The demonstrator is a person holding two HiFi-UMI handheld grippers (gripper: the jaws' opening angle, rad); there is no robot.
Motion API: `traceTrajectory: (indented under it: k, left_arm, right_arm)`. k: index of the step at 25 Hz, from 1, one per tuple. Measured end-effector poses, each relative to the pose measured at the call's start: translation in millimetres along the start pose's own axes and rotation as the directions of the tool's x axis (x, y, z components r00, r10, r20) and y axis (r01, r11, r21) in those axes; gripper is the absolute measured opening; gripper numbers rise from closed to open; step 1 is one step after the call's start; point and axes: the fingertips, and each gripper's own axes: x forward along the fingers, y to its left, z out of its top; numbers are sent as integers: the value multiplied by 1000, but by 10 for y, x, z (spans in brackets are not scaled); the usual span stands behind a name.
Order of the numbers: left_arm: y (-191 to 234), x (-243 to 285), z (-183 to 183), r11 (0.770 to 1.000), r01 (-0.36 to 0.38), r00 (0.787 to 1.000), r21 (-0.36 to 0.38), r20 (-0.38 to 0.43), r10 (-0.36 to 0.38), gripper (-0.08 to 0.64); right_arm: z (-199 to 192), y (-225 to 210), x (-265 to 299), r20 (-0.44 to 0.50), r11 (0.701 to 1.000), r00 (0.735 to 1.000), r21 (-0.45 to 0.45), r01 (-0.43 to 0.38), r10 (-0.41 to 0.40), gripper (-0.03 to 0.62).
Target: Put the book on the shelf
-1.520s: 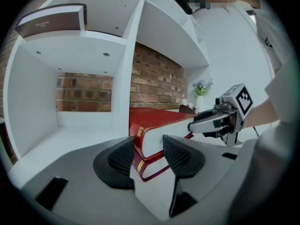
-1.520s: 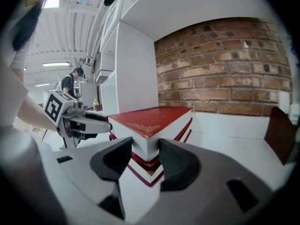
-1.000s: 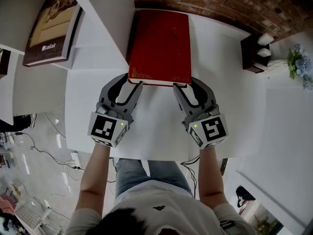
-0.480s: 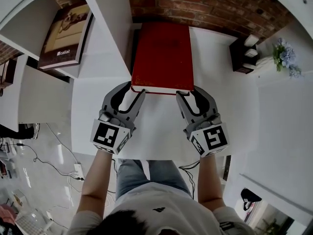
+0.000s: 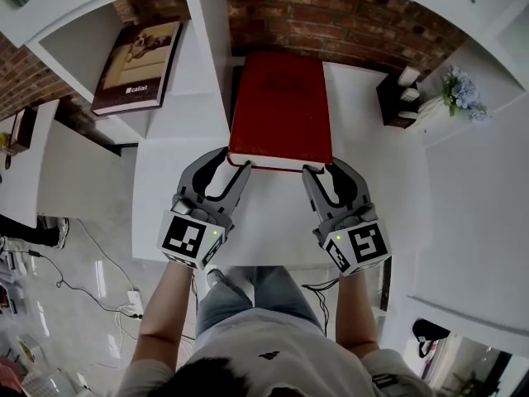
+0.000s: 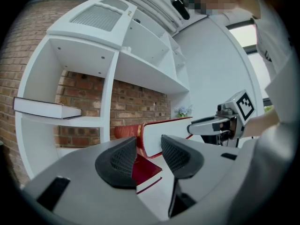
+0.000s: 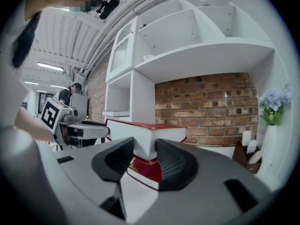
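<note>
Left gripper (image 5: 231,162): jaws clamped on near-left corner of red book (image 5: 281,106). Right gripper (image 5: 324,169): jaws clamped on book's near-right corner. Book held level, cover up, over white table (image 5: 264,222). White shelf (image 5: 207,48) left of book's far end, tan-covered book (image 5: 139,66) on it; brick wall (image 5: 347,15) beyond book.

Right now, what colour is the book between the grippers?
The book is red; head view shows it best.

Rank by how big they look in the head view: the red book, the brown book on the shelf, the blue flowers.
1. red book
2. brown book
3. blue flowers
The red book may just be nearer.
</note>
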Motion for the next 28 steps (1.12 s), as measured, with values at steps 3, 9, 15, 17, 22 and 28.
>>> traceTrajectory:
  k: [3, 9, 15, 17, 22, 28]
  left_arm:
    - [-36, -181, 74, 1000, 28, 1000, -4, 8, -28, 173]
    - [-106, -546, 224, 997, 81, 996, -4, 34, -80, 173]
    - [-158, -908, 367, 993, 121, 991, 10, 63, -121, 173]
    - [-187, -1024, 409, 991, 134, 988, 17, 70, -135, 172]
    - [-248, -1299, 511, 986, 162, 982, 37, 93, -165, 172]
    - [-287, -1630, 613, 984, 170, 976, 51, 132, -175, 172]
  right_arm:
    - [101, 172, -126, 4, 999, 999, -12, 32, -32, 158]
    - [236, 521, -396, 11, 995, 995, -6, 95, -95, 156]
    - [401, 878, -616, 39, 990, 989, -28, 141, -140, 156]
    - [444, 989, -698, 47, 987, 987, -30, 157, -155, 156]
    - [548, 1253, -882, 71, 981, 980, -36, 191, -188, 155]
    - [662, 1554, -1047, 106, 976, 973, -53, 210, -203, 153]
